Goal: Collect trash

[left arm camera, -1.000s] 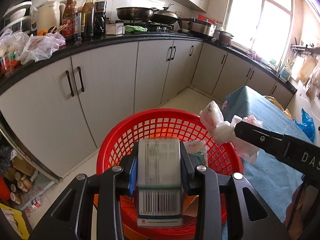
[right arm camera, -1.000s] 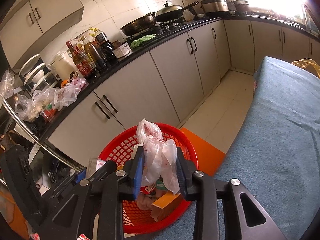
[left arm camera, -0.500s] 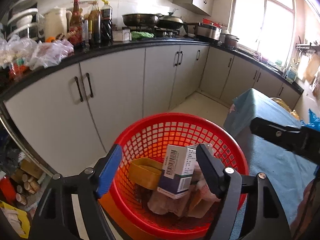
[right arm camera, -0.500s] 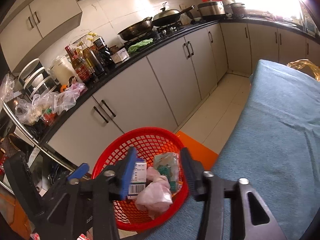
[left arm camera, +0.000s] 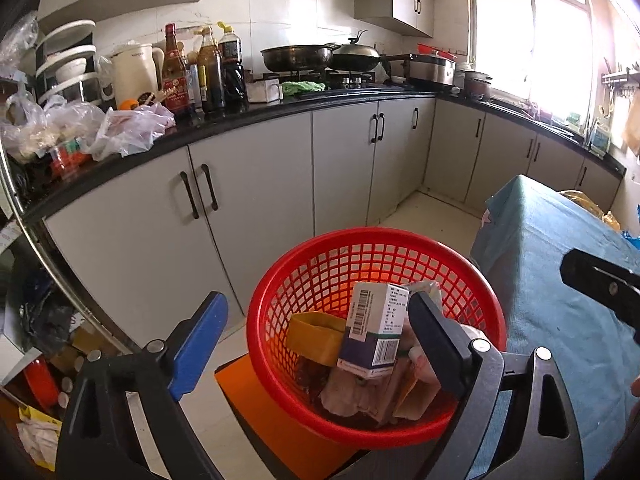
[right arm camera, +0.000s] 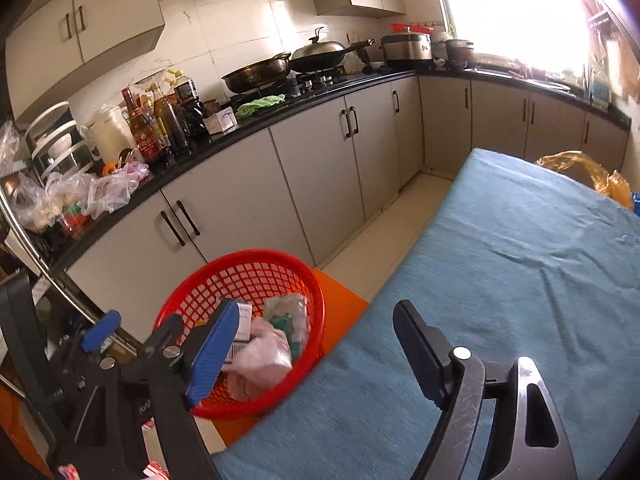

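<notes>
A red mesh basket [left arm camera: 372, 242] sits on an orange stool [left arm camera: 256, 396] beside the table. Inside it lie a white and blue carton [left arm camera: 374, 326], a yellow-brown piece [left arm camera: 316, 336] and crumpled wrappers. My left gripper [left arm camera: 316, 300] hovers over the basket's near side, its jaws opening, with nothing between the pads. In the right wrist view the basket [right arm camera: 240, 258] also holds a pink plastic bag [right arm camera: 264, 360]. My right gripper [right arm camera: 316, 308] hangs above the table's edge next to the basket, its jaws opening and empty. The left gripper [right arm camera: 134, 334] shows at the left.
A blue cloth covers the table [right arm camera: 520, 280] to the right. Grey cabinets [left arm camera: 256, 208] under a black counter with bottles [left arm camera: 200, 72], bags and pans run behind the basket. An orange bag [right arm camera: 580, 172] lies at the table's far end. Clutter lies on the floor at left.
Both grippers have opened. The carton left the left jaws and the pink bag left the right jaws; both now lie in the basket. Both grippers have drawn back a little.
</notes>
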A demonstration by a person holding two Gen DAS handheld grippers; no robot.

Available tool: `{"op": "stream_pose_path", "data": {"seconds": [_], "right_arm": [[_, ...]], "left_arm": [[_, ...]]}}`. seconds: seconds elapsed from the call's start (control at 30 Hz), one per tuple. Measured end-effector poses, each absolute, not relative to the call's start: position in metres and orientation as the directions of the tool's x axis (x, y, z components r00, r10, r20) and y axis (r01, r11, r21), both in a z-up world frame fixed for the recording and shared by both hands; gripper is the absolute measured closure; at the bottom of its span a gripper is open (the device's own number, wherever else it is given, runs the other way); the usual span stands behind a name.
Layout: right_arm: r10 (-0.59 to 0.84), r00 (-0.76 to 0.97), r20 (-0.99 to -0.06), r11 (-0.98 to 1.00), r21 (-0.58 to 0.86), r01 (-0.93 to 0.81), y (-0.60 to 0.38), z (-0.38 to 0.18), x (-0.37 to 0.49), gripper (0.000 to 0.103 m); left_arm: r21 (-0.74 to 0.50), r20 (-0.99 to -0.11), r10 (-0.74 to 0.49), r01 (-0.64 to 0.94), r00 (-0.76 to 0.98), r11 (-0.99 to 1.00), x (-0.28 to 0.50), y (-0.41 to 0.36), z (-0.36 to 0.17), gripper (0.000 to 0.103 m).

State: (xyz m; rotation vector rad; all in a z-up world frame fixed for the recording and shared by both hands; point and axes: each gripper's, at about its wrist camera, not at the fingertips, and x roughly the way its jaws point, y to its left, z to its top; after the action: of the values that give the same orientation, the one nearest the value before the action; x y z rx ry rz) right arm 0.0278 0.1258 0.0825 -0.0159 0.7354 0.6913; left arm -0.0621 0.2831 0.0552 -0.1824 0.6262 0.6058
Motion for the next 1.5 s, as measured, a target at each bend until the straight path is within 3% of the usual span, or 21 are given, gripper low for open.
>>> {"op": "stream_pose_path", "data": {"seconds": [0.37,0.7,0.93,1.5], "right_arm": [[0.537,0.611,-0.582,0.783,0.074,-0.618,0.085,0.09,-0.046,0.015],[0.468,0.715,-0.519,0.81,-0.071,-0.582,0.03,0.088,-0.105,0.009],[0.444,0.749,-0.491,0.824,-0.103,-0.556,0.008,0.08,-0.123,0.008],[0.42,0.778,-0.467,0.841,-0.123,-0.528,0.0,0.067,-0.113,0.006]], "left_arm": [[0.063,-0.558,0.534,-0.61,0.635,0.79,-0.093,0.254,0.072,0.004],[0.154,-0.531,0.561,-0.579,0.634,0.8,-0.134,0.212,0.077,0.003],[0.203,-0.479,0.617,-0.605,0.624,0.77,-0.152,0.186,0.068,0.003],[0.214,-0.522,0.588,-0.573,0.618,0.792,-0.134,0.179,0.051,0.003]]}}
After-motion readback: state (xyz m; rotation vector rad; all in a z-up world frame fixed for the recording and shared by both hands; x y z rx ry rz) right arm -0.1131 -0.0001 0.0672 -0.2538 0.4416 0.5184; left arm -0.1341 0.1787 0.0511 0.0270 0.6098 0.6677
